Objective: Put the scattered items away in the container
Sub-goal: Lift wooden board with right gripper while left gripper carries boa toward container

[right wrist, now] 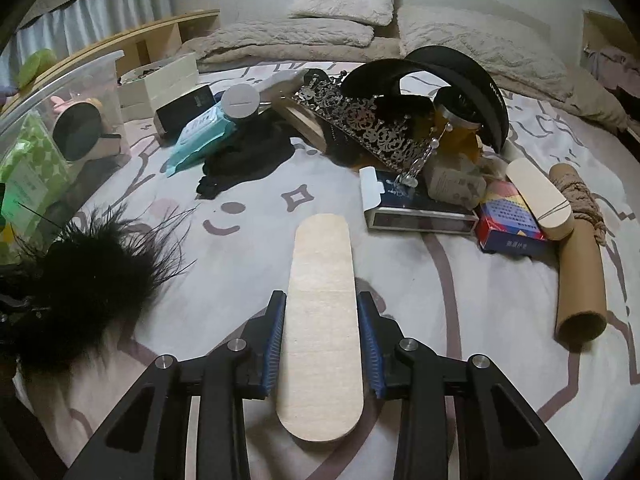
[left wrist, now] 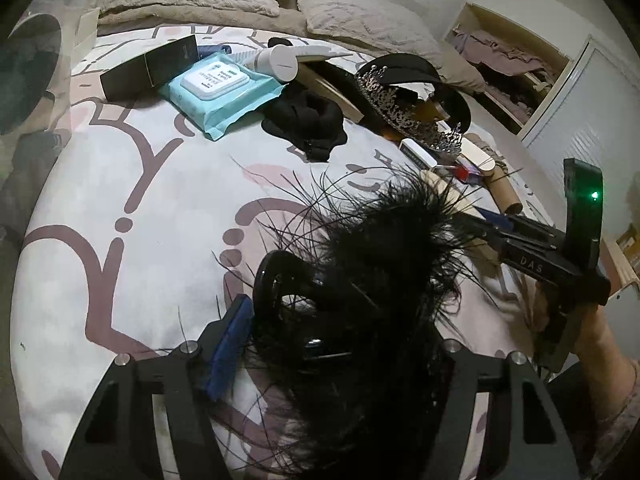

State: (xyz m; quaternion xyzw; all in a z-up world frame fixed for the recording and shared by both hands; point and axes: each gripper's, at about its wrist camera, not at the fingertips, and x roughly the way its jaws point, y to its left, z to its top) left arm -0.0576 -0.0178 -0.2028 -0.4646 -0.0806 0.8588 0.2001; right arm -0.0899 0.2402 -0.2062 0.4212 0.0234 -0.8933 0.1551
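Left gripper (left wrist: 332, 344): you are clamping the feather piece (left wrist: 384, 232) above the bed (left wrist: 120, 184).
Right gripper (right wrist: 322, 332): you are gripping a wooden slat (right wrist: 320, 320).
Bin (right wrist: 60, 92), far left: already holding a few items.
Remaining: wipes (left wrist: 218, 92), tiara (right wrist: 360, 128), boxes, tube (right wrist: 580, 272); most is waiting.

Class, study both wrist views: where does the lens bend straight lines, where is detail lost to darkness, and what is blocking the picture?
Left wrist view: the black feather piece held in the left claw hides much of the lower frame and reads as a dark mass; the bed sheet bulges like a dome. Right wrist view: evenly lit, the wooden paddle sharp in the right claw, the corners dark.
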